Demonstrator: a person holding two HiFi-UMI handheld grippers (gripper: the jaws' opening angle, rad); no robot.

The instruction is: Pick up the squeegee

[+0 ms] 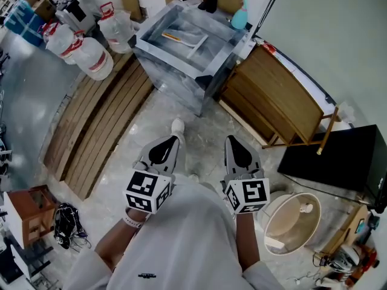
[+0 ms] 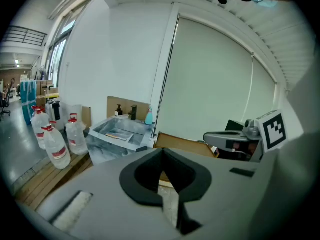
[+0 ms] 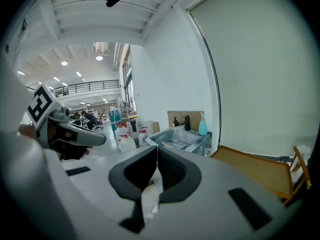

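A steel sink [image 1: 154, 34] stands ahead on the floor. In it lies a flat tool with an orange handle that looks like the squeegee [image 1: 174, 37], also small in the left gripper view [image 2: 118, 134] and the right gripper view [image 3: 172, 143]. My left gripper [image 1: 173, 139] and right gripper [image 1: 232, 139] are held side by side in front of my body, well short of the sink. Both are shut with nothing between the jaws. Each gripper view shows its own closed tips, left [image 2: 162, 151] and right [image 3: 156, 150], pointing toward the sink.
Several water jugs [image 1: 91, 53] stand left of the sink beside wooden slats [image 1: 103, 125]. A wooden panel [image 1: 278, 95] leans to the right of the sink, with a black box [image 1: 338, 156] and a round white tub [image 1: 293, 222] nearer me. A blue spray bottle [image 1: 240, 18] sits on the sink's far corner.
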